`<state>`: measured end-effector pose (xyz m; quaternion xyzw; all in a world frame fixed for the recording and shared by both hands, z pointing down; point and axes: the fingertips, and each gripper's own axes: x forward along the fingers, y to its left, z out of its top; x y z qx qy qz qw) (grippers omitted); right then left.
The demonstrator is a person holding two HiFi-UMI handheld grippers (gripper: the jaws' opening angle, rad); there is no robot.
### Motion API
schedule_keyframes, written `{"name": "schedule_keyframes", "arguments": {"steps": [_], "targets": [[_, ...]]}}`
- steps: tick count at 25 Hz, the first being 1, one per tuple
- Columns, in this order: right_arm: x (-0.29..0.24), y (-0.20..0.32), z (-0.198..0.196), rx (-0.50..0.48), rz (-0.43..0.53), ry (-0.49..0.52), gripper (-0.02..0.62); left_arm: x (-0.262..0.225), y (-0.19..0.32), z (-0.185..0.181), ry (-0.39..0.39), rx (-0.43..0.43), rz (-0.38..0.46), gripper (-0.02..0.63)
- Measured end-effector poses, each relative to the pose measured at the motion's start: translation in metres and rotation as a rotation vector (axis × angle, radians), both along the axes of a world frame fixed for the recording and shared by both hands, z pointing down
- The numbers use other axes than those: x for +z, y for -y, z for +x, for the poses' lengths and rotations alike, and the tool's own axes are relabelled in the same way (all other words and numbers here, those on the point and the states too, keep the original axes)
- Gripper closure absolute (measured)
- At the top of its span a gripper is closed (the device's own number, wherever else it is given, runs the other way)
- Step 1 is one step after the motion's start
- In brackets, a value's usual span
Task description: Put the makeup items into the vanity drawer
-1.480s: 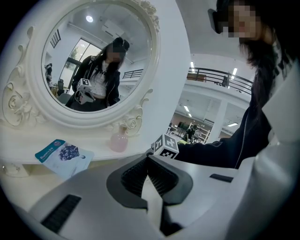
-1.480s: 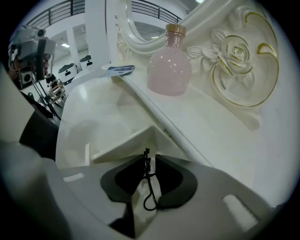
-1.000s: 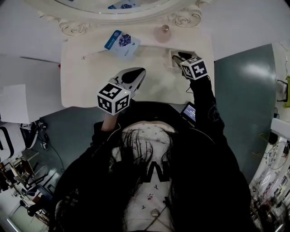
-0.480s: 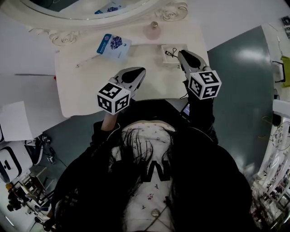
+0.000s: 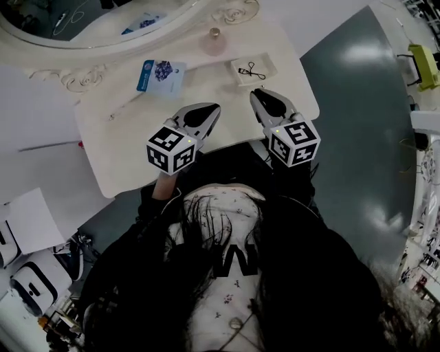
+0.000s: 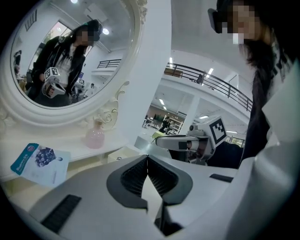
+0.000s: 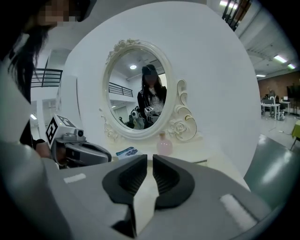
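Observation:
On the white vanity top (image 5: 206, 141) lie a blue packet (image 5: 163, 74), a thin stick (image 5: 127, 104) and a pink bottle (image 5: 214, 42). A small white tray (image 5: 242, 77) holds a black looped item (image 5: 253, 69). My right gripper (image 5: 260, 96) hovers near the front edge, below the tray. Its jaws have just been closing and now stand a narrow gap apart with nothing between them (image 7: 150, 157). My left gripper (image 5: 210, 110) hangs over the middle of the top, shut and empty (image 6: 147, 157). The drawer is not in view.
An oval mirror (image 5: 82, 17) in a carved frame stands along the back edge. A white sheet (image 5: 31, 220) and equipment lie on the grey floor at the left. To the right of the vanity there is open floor (image 5: 357, 103).
My right gripper has come up out of the small tray and drawn back toward the front edge, its jaws narrowing. The black item stays in the tray. My left gripper has hardly moved.

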<state>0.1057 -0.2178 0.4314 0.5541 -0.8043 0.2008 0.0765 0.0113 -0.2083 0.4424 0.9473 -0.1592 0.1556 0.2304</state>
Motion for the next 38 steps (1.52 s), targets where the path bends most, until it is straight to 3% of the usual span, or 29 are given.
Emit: {"name": "schedule_keyframes", "arguments": {"steps": [13, 20, 28, 38], "targets": [[0.026, -0.07, -0.031, 0.198, -0.076, 0.012, 0.549, 0.025, -0.039, -0.018, 0.008, 0.209, -0.063, 0.606], [0.023, -0.098, -0.026, 0.227, -0.081, -0.018, 0.549, 0.021, -0.061, -0.006, -0.008, 0.258, -0.057, 0.606], [0.011, -0.14, -0.011, 0.202, -0.042, -0.038, 0.55, 0.002, -0.093, 0.013, -0.021, 0.219, -0.009, 0.606], [0.013, -0.253, 0.0, 0.146, -0.039, -0.051, 0.552, -0.002, -0.188, 0.021, -0.027, 0.128, -0.005, 0.606]]}}
